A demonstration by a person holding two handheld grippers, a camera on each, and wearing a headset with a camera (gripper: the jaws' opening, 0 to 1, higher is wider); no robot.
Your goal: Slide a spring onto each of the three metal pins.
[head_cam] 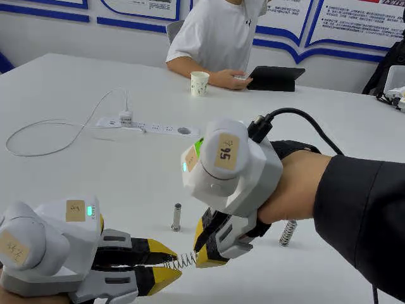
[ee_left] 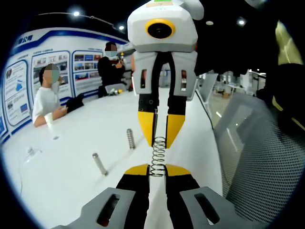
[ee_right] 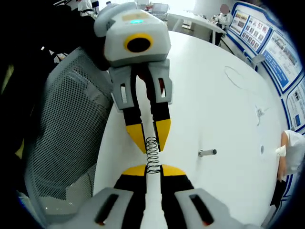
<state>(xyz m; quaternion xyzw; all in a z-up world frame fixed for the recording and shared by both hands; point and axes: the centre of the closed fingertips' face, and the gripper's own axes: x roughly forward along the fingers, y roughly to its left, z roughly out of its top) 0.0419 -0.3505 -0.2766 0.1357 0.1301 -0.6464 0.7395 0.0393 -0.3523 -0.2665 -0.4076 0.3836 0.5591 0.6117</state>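
Observation:
A small coil spring (head_cam: 185,259) bridges the tips of both grippers just above the white table (head_cam: 76,171). My left gripper (head_cam: 172,266) comes in from the lower left, shut on the spring's near end (ee_left: 157,162). Facing it, my right gripper (head_cam: 204,256) points down-left and grips what looks like a thin metal pin (ee_left: 156,125), the spring's other end at its tips. A bare pin (head_cam: 176,216) stands upright just behind them. Another pin wearing a spring (head_cam: 288,232) stands to the right, partly behind my right hand.
A power strip (head_cam: 152,127) with a white cable lies mid-table. At the far edge sits a person with a paper cup (head_cam: 199,83) and a dark tablet (head_cam: 273,78). A mesh chair (ee_left: 267,157) stands beside the table.

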